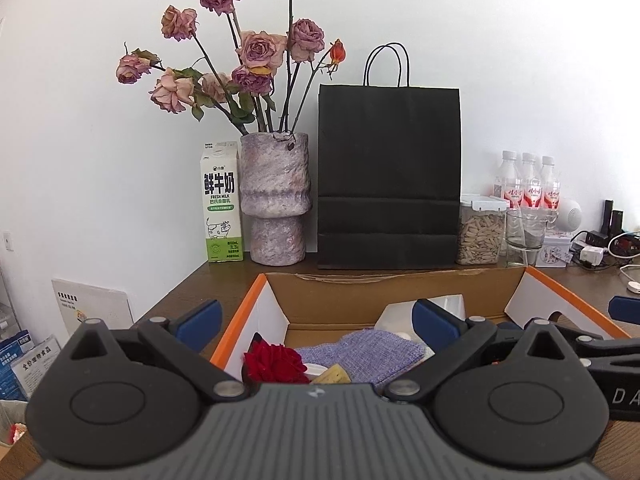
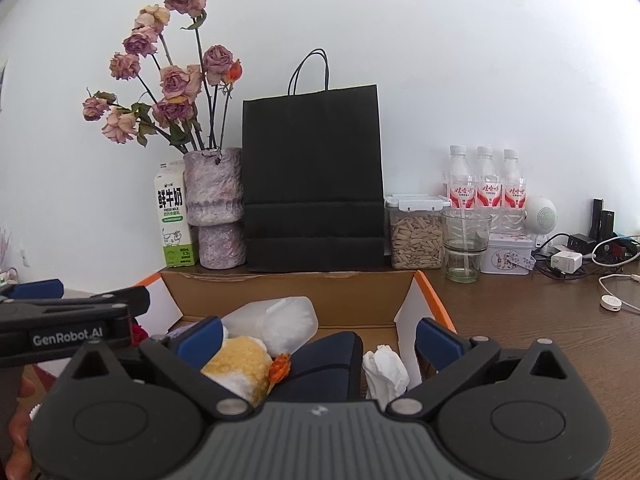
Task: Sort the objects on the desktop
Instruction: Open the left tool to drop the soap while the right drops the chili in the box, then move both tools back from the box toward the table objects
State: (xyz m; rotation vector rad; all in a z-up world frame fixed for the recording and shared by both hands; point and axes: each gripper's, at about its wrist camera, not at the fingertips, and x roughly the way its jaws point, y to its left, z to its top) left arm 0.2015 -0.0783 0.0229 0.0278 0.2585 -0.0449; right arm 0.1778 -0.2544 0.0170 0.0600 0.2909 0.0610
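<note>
Standing wide apart, the left gripper (image 1: 318, 322) fingers (image 1: 200, 320) are gripping nothing and are pointing into an open cardboard box (image 1: 396, 292) on the brown table (image 1: 184, 296). Lying inside the box between and just below those fingers are a red rose (image 1: 274, 362), a lavender knitted cloth (image 1: 368, 354) and a small yellow piece (image 1: 334, 374) touching the cloth's near edge.

The right gripper (image 2: 318, 340) is likewise showing its fingers (image 2: 438, 340) fully spread and empty. Between them, in the same box (image 2: 288, 292), are sitting a yellow-and-white plush item (image 2: 240, 364), a translucent plastic container (image 2: 280, 320) behind it, a dark blue pouch (image 2: 324, 364) and a crumpled white tissue (image 2: 386, 368) nearest the right finger.

Beyond the fingers, against the wall, are standing a milk carton (image 2: 173, 220), a vase of dried roses (image 2: 218, 208), a black paper bag (image 2: 314, 184), a jar of seeds (image 2: 416, 236), a glass (image 2: 466, 240) and three water bottles (image 2: 486, 180).
</note>
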